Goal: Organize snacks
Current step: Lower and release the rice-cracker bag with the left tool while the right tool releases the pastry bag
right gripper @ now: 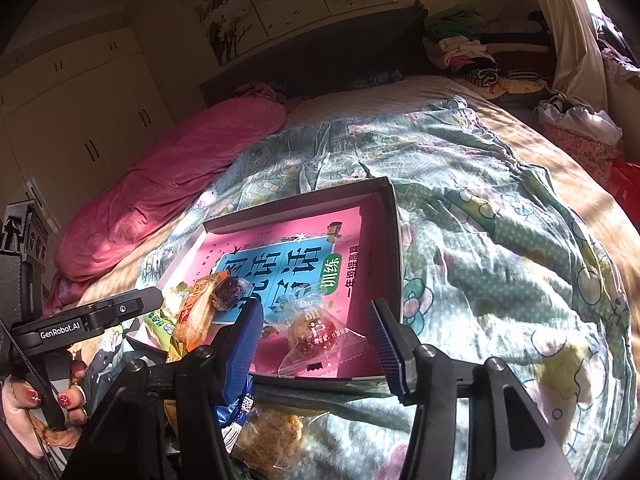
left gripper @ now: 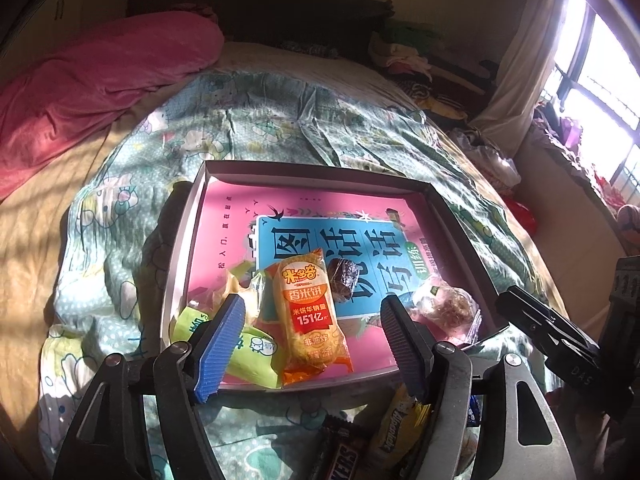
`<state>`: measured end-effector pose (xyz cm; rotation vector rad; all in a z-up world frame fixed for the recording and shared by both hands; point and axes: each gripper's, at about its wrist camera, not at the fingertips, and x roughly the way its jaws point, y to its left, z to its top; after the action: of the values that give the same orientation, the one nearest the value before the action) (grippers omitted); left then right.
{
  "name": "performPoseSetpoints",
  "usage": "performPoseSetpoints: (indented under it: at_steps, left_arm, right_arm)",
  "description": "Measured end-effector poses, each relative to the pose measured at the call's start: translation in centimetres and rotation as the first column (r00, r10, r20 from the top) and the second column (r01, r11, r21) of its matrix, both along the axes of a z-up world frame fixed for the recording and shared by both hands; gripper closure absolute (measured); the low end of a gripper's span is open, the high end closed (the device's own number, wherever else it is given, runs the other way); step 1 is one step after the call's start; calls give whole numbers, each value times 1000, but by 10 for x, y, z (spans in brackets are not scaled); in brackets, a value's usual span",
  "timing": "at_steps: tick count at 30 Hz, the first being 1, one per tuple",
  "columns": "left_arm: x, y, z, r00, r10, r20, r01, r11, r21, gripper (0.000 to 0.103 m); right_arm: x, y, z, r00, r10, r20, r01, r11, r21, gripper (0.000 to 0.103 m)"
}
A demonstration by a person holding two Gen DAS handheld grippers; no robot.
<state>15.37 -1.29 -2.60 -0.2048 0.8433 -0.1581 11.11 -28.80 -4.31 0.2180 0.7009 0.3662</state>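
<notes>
A shallow grey box point(left gripper: 182, 236) with a pink and blue printed floor lies on the bed; it also shows in the right wrist view point(right gripper: 394, 240). In it lie an orange rice-cracker pack point(left gripper: 308, 316), green packets point(left gripper: 252, 356), a dark wrapped cake point(left gripper: 342, 280) and a clear-wrapped reddish ball snack point(right gripper: 316, 338). My left gripper point(left gripper: 312, 344) is open and empty above the box's near edge, over the orange pack. My right gripper point(right gripper: 316, 340) is open and empty, its fingers either side of the ball snack.
Outside the box's near edge lie a Snickers bar point(left gripper: 344, 460), a yellow bar point(left gripper: 396, 428), a blue packet point(right gripper: 236, 408) and a clear pack of golden puffs point(right gripper: 272, 436). A pink blanket point(left gripper: 80, 92) lies at the left. Clothes pile near the headboard point(right gripper: 460, 48).
</notes>
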Motion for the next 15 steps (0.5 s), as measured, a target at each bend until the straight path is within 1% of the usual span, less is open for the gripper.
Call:
performPoseSetpoints:
  at_steps: [6, 11, 15]
  left_arm:
    - [-4, 0, 5, 1000, -3, 12, 3, 1000, 4, 29]
    - [-9, 0, 8, 1000, -10, 19, 10, 1000, 3, 29]
    - [-13, -1, 10, 999, -24, 23, 25, 1000, -9, 29]
  right_arm:
    - [-4, 0, 5, 1000, 4, 21, -4, 1000, 3, 46]
    - [-14, -1, 17, 996, 9, 89, -11, 1000, 13, 40]
    - [-18, -1, 21, 995, 11, 98, -13, 1000, 11, 40]
